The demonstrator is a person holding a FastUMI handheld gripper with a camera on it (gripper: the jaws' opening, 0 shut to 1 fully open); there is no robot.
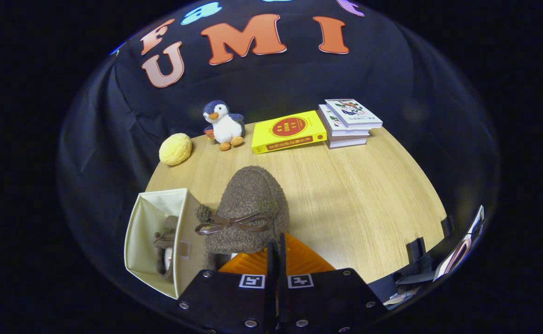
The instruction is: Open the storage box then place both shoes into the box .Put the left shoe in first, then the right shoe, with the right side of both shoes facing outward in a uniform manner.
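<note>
Gripper (276, 253) with fingers pressed tight together, pinched on the rear edge of a fuzzy brown shoe (249, 208) that stands toe-up just ahead of them, a brown ribbon bow (232, 223) across its front and a pom-pom (203, 213) at its side toward the box. Hard to tell how much of the collar sits between the pads, since the shoe's body hides the contact. Close beside that shoe, on its left, a cream fabric storage box (153, 232), open, lying on its side at the edge of the wooden table (364, 199). Inside the box, a second brown shoe (165, 248), already in, sole side partly visible. Beyond the held shoe, far across the table: a yellow round plush (175, 149), then a penguin toy (224, 124) standing upright, then a yellow book (288, 131) lying flat, then a small stack of white books (349, 123) just beside it. Black cloth wall behind everything.
</note>
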